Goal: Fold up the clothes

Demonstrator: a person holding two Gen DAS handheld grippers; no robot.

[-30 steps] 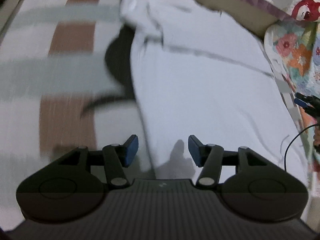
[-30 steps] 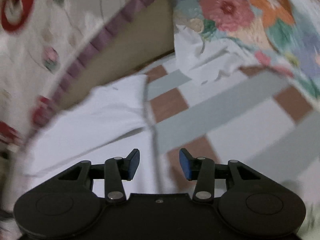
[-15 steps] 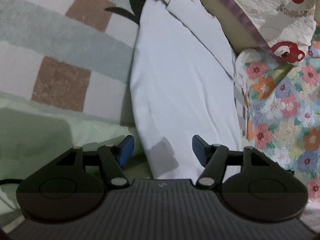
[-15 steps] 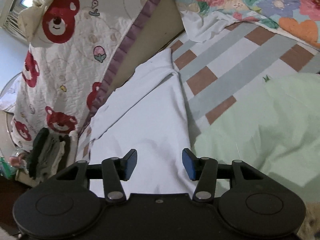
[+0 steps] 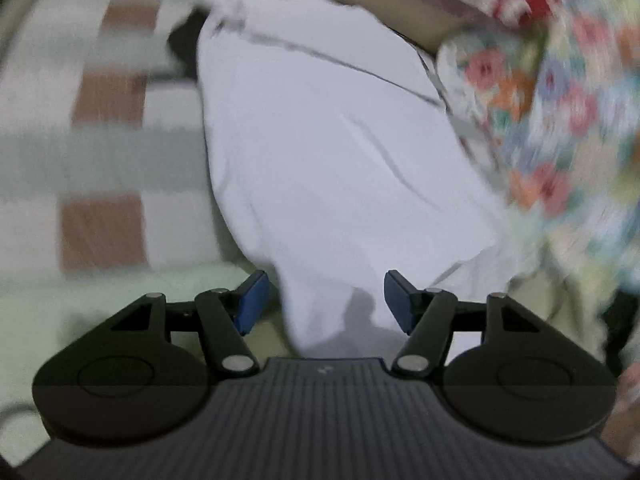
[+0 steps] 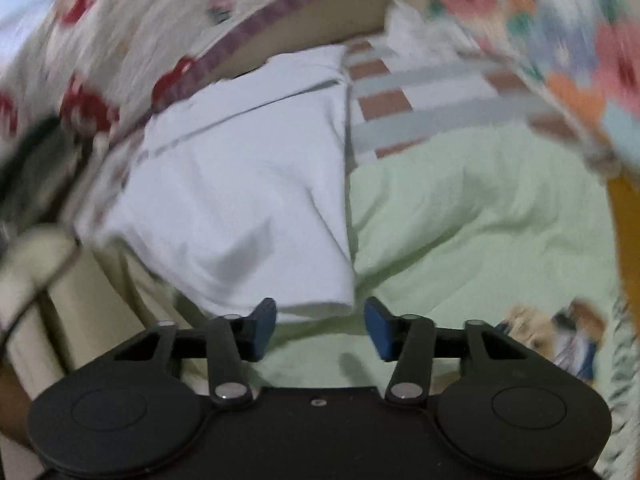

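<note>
A white garment lies folded lengthwise on the bed, running away from me; it also shows in the right wrist view. My left gripper is open and empty, its blue pads either side of the garment's near end, just above it. My right gripper is open and empty, hovering just short of the garment's near hem over a pale green sheet. Both views are motion-blurred.
A checked brown, grey and white blanket lies left of the garment. A floral quilt lies to the right, and a bear-print quilt hangs along the bed's side. A dark patch shows under the garment's far end.
Both grippers have drawn back toward the garment's near end and dropped closer to it. Both stayed open. The garment itself has not moved.
</note>
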